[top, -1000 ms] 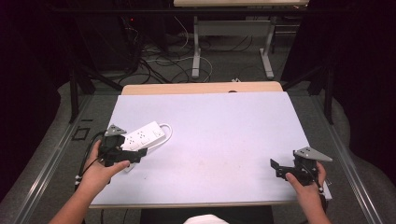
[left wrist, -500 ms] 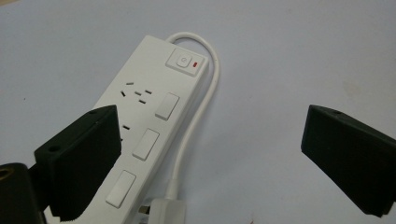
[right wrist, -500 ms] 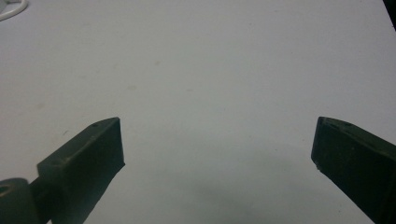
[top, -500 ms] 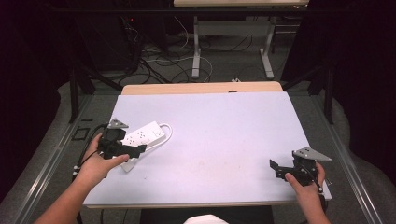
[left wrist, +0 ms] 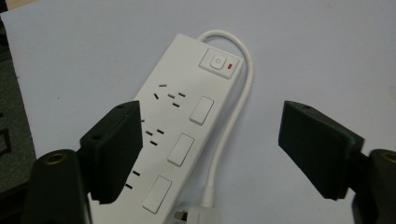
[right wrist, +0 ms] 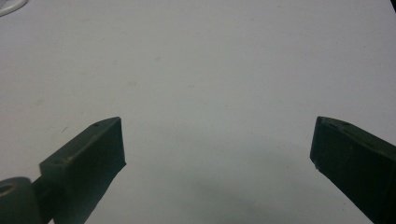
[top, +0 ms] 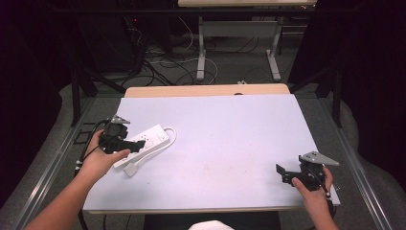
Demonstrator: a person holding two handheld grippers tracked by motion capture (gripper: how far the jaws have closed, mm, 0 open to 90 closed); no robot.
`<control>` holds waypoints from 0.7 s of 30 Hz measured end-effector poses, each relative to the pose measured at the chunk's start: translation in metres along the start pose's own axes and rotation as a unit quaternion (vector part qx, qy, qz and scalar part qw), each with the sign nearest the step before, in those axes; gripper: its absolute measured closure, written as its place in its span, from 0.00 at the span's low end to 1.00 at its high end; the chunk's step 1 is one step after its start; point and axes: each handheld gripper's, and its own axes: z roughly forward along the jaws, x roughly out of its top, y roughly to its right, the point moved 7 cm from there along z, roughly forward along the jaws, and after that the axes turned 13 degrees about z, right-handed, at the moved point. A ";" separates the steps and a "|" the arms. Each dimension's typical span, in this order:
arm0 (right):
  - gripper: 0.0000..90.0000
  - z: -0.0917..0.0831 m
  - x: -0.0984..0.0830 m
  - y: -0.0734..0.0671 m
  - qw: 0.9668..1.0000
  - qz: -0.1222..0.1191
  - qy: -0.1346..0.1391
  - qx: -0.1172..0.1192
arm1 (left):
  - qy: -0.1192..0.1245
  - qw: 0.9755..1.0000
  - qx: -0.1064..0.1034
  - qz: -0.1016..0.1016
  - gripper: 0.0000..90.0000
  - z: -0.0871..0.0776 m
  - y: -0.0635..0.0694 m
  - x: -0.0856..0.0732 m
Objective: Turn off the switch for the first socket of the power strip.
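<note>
So on my end the white power strip (top: 143, 143) is lying flat near the left edge of the desk (top: 225, 139), roughly halfway between the far and near edges, angled so its switch end points toward the far right. Its white cable (top: 167, 139) loops out of that far end and doubles back along the strip's right side, touching the desk, with the plug (top: 130, 170) sitting just beside the strip's near end. My left gripper (top: 136, 146) is right over the near half of the strip, held in the left hand (top: 98, 160). In the left gripper view the jaws have just been closing in but there's plenty of gap left. One pad sits above the socket side of the strip (left wrist: 182, 126), the other hangs over bare desk past the cable (left wrist: 233, 116), and neither is pressing on anything, so nothing's gripped. You can see the power button with the little red light (left wrist: 229, 67) at the far end, plus three rocker switches down the body. My right gripper (top: 283, 173) is parked by the desk's near right corner, well apart from the strip, jaws spread wide over bare desk (right wrist: 210, 70), holding nothing.
</note>
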 end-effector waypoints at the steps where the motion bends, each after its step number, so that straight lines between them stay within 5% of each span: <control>1: 0.03 0.000 0.000 0.000 1.000 -0.001 -0.001 0.000 | -0.002 1.000 -0.005 -0.002 0.29 0.001 0.000 0.000; 10: 0.04 0.001 -0.001 0.001 1.000 -0.004 -0.002 0.000 | -0.023 1.000 0.005 0.016 0.39 0.011 -0.009 0.000; 21: 0.04 0.001 -0.002 0.000 1.000 -0.002 -0.005 0.002 | -0.032 0.999 -0.005 -0.008 0.44 0.028 -0.019 0.000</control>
